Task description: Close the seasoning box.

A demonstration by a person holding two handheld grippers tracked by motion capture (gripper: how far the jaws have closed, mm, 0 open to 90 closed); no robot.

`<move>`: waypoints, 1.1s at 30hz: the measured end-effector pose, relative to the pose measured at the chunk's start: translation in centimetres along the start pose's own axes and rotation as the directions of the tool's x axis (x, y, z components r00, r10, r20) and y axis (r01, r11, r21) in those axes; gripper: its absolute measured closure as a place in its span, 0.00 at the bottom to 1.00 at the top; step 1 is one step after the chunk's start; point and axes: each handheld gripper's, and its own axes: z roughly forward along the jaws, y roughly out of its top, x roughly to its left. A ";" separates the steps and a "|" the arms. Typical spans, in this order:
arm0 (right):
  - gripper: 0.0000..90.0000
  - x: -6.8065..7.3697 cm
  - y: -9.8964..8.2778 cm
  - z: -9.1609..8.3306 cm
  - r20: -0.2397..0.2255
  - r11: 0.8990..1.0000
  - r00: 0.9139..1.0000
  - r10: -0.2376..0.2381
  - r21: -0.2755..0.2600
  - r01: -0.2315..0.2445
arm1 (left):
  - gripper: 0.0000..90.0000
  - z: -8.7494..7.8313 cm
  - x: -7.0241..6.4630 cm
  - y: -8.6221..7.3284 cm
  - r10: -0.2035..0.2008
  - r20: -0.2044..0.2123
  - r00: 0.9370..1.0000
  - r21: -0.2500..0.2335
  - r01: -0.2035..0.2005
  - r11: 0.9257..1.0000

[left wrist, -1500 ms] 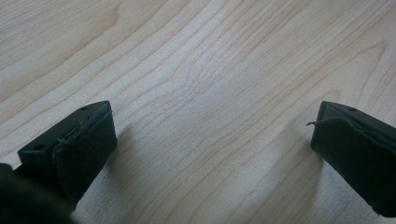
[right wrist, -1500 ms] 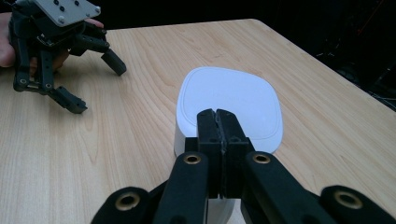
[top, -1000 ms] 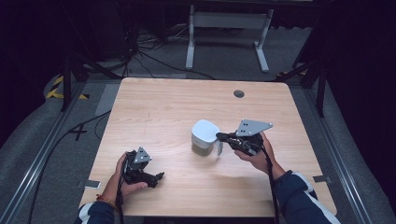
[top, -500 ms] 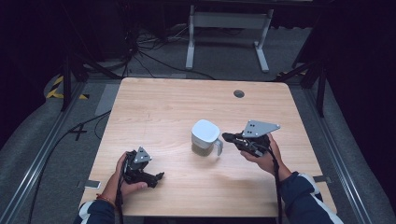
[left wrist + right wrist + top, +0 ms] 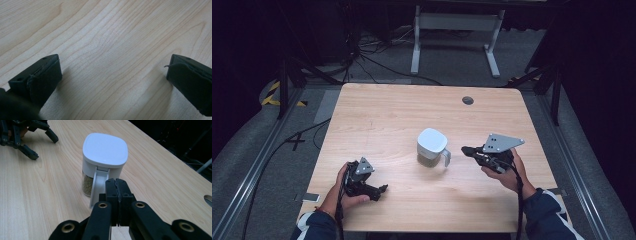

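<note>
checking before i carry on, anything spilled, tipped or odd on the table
Nothing stands out. The white-lidded jar stands upright on the table, lid on, its greenish contents inside and none spilled. The right tool sits beside its handle, jaws together; the left tool is open.

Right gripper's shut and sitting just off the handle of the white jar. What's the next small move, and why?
Probably open the right gripper: its jaws are pressed together, apart from the white handle of the white-lidded clear jar holding greenish grains, so it cannot take the handle as it is. The left gripper rests open on the light wooden table, well away from the jar.
</note>
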 end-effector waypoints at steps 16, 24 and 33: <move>1.00 -0.9 -2.8 -2.4 0.053 0.998 0.999 0.012 0.066 -0.015 | 0.00 0.0 0.1 0.0 0.013 0.000 1.000 0.002 -0.013 1.000; 1.00 -1.4 -5.2 -4.0 0.081 0.994 0.996 0.037 0.100 -0.045 | 0.00 0.0 0.1 0.0 0.013 0.001 1.000 0.002 -0.013 1.000; 0.68 -1.5 -10.4 -6.2 0.089 0.986 0.986 0.138 0.082 -0.145 | 0.00 0.0 0.0 0.0 0.000 0.005 1.000 0.002 0.000 1.000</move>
